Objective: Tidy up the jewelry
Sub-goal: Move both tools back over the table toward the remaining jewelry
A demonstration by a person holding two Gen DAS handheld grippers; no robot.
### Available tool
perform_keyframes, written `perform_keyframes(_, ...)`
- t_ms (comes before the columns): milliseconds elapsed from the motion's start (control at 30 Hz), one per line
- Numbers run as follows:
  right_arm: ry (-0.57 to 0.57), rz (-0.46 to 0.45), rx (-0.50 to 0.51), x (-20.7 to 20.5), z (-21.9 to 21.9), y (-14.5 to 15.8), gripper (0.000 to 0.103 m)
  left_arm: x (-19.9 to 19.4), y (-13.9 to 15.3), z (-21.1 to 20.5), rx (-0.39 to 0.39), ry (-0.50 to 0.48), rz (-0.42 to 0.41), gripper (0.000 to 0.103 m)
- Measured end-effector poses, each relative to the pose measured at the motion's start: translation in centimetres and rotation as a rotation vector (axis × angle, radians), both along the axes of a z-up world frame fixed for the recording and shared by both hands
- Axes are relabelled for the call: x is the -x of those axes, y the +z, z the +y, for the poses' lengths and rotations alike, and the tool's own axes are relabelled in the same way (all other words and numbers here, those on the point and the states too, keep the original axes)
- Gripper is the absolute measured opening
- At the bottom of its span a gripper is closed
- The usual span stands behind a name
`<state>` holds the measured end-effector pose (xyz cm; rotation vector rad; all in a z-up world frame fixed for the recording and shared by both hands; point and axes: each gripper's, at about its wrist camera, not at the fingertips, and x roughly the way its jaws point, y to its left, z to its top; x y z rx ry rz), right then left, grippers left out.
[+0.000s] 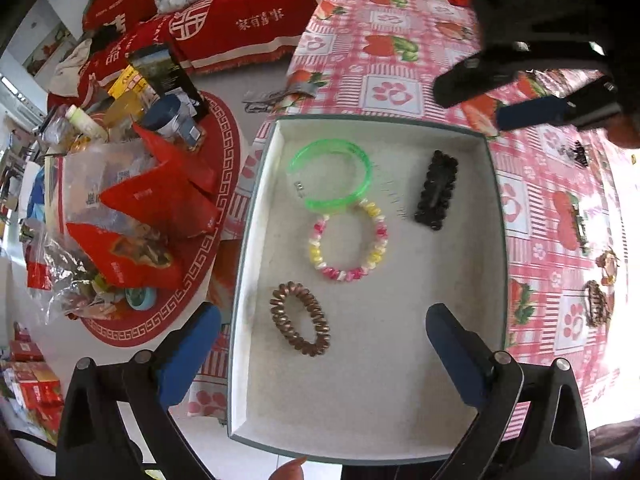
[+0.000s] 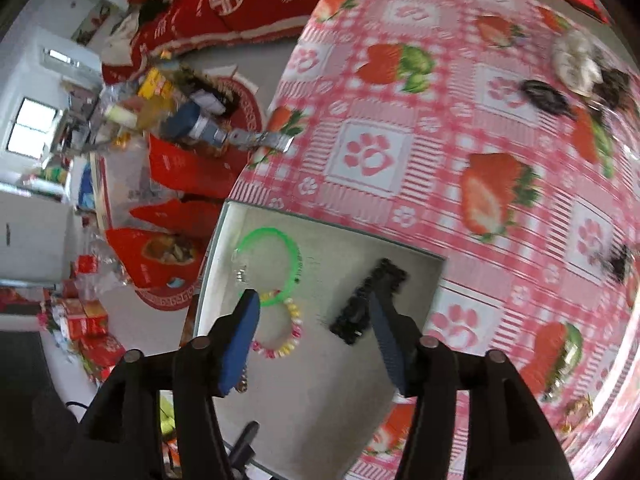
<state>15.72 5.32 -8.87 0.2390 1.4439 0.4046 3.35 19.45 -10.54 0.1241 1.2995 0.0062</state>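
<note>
Cluttered room, red embroidered cloths behind; desk under a pink strawberry-and-paw-print cloth (image 1: 394, 56) carries a shallow grey-lined tray (image 1: 400, 380) at its left edge. In the tray: green bangle (image 1: 362, 168) toward the far left corner, touching the pink-yellow beaded bracelet (image 1: 347, 274) just nearer; bronze coil hair tie (image 1: 300, 320) by the left wall; black beaded hair clip (image 1: 437, 190) toward the far right side, apart from the rest. Left gripper (image 1: 324, 354) hangs over the tray's near half, jaws wide, nothing between; right gripper (image 2: 314, 338) sits above the clip, jaws part-open, empty; more hair pieces lie along the desk's right edge.
</note>
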Motion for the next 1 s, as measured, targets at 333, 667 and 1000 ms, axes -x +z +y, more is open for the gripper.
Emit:
perform_keyframes(333, -0.237, -0.023, 0.022, 3.2, -12.1, 1.7, 0.095, -1.0, 2.8, -6.0, 0.007, -0.11, -0.005, 0.103)
perform_keyframes(667, -0.413, 0.053, 0.1, 7.1, -24.6, -0.4, 0.095, -2.2, 3.8, -14.7, 0.038, -0.222, 0.016, 0.103)
perform_keyframes(1000, -0.488, 0.094, 0.151, 7.6, -32.1, -2.6, 0.095, -3.4, 0.7, -22.1, 0.069, -0.244, 0.126, 0.103)
